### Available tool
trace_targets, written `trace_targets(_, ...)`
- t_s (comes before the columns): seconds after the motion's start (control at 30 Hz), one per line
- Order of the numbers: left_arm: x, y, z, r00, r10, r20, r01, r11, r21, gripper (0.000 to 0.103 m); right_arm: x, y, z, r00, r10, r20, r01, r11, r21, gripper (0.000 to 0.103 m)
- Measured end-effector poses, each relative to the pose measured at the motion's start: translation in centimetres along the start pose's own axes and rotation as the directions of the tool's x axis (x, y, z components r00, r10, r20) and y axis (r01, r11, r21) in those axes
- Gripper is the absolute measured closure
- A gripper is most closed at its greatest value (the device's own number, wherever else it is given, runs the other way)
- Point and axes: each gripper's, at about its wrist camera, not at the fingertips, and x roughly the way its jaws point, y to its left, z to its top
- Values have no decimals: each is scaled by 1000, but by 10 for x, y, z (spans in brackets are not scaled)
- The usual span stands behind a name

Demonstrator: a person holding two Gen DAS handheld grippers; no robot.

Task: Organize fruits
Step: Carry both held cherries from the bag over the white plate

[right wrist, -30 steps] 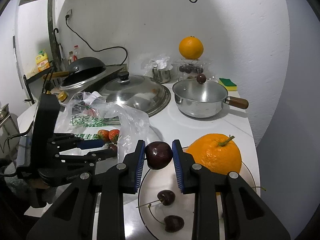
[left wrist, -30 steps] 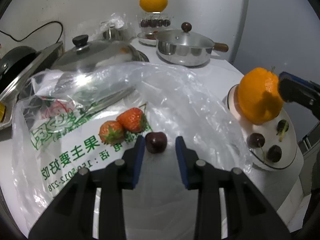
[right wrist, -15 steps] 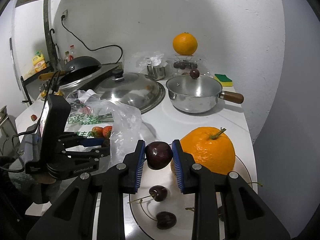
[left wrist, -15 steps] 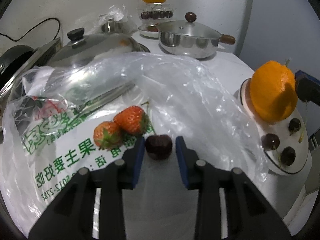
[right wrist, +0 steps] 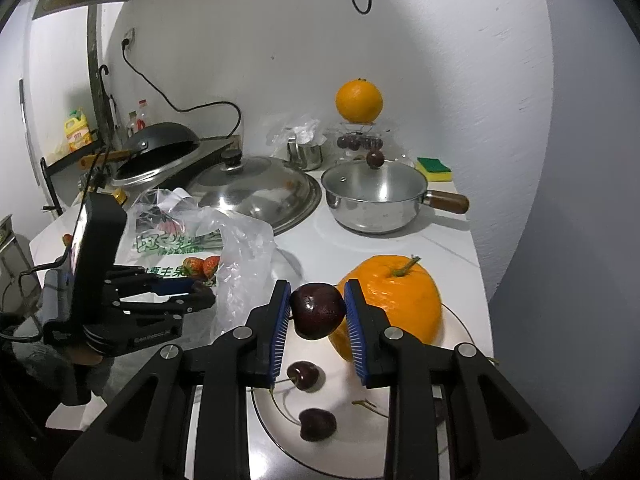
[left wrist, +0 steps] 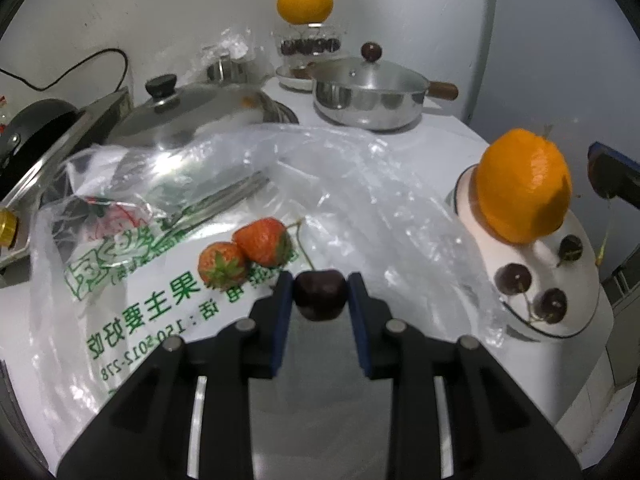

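White countertop (right wrist: pixel 400 240) runs along a plastered kitchen wall, crowded with a lidded steel saucepan (right wrist: pixel 374 196), a large domed lid (right wrist: pixel 256 192) and, at the back, a second orange (right wrist: pixel 359 101) perched on a clear container of dark fruit. Nearer the cameras a white plate (right wrist: pixel 460 332) already carries a large orange (right wrist: pixel 394 300) and several loose cherries, which suggests the sorting is partly done. Just above that plate, the right gripper (right wrist: pixel 318 312) has its blue pads pressed against a dark cherry (right wrist: pixel 318 311), so this fruit looks only a short drop from joining the others. To the left, a crumpled clear plastic bag (left wrist: pixel 360 192) printed with green characters lies spread on the counter, and on it sit two strawberries (left wrist: pixel 244 254) touching each other. The left gripper (left wrist: pixel 320 296) is closed tight on another cherry (left wrist: pixel 320 294) right beside those strawberries, at the bag's surface; whether it is clear of the plastic I cannot tell. What remains, by my reading, is to carry this cherry across to the plate, set down the one already over it, and then deal with the two strawberries, for which no separate dish is apparent from either view.
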Motion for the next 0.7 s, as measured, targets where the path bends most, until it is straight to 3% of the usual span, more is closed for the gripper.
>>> trace_targets(0.7,-54,-30,2,996,6,89,-7,1000,17,74,-30,-29,-22,999,-30,12,30,999,34,73)
